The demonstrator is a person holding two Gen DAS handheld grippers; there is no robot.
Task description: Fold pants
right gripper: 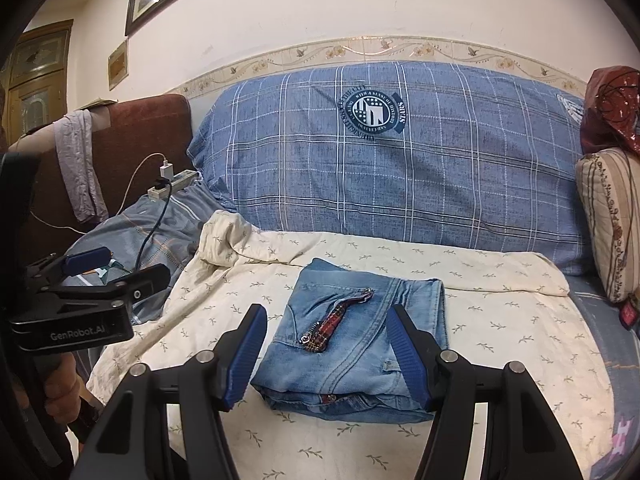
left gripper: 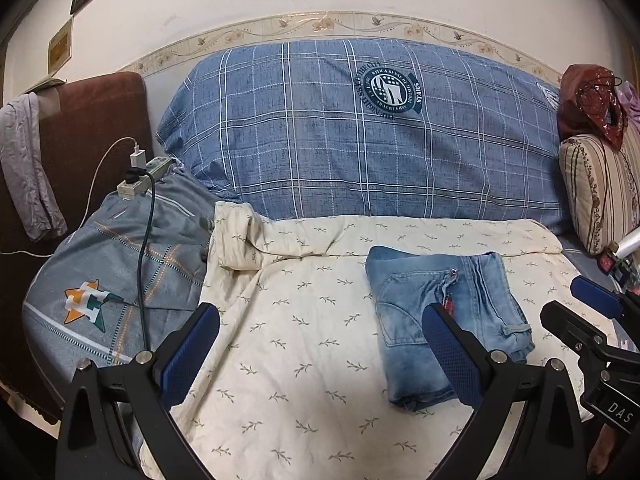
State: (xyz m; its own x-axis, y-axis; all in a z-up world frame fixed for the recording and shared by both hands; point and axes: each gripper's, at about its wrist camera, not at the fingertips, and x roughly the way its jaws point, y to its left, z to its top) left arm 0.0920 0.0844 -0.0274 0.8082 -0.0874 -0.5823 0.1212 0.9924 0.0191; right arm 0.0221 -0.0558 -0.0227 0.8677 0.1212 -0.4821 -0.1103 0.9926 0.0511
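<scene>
The pants are light blue jeans (left gripper: pixel 404 304) (right gripper: pixel 360 352), folded into a compact stack on the cream leaf-print sheet (left gripper: pixel 304 344) (right gripper: pixel 500 320). A red plaid strap (right gripper: pixel 332 320) lies across the top of them. My left gripper (left gripper: pixel 320 316) (right gripper: pixel 132 266) is open over the sheet to the left of the jeans, with nothing between its blue pads (left gripper: pixel 192 356). My right gripper (right gripper: pixel 327 314) (left gripper: pixel 562 298) is open too. It hovers at the near side of the stack and its pads (right gripper: pixel 244 356) do not press on the denim.
A big blue plaid pillow (left gripper: pixel 340 140) (right gripper: pixel 400 168) stands against the wall behind the sheet. At the left are a power strip with chargers and cables (left gripper: pixel 140 176), a grey star-print pillow (left gripper: pixel 120 272) and a brown headboard (left gripper: pixel 100 120). A striped cushion (left gripper: pixel 600 184) sits at the right.
</scene>
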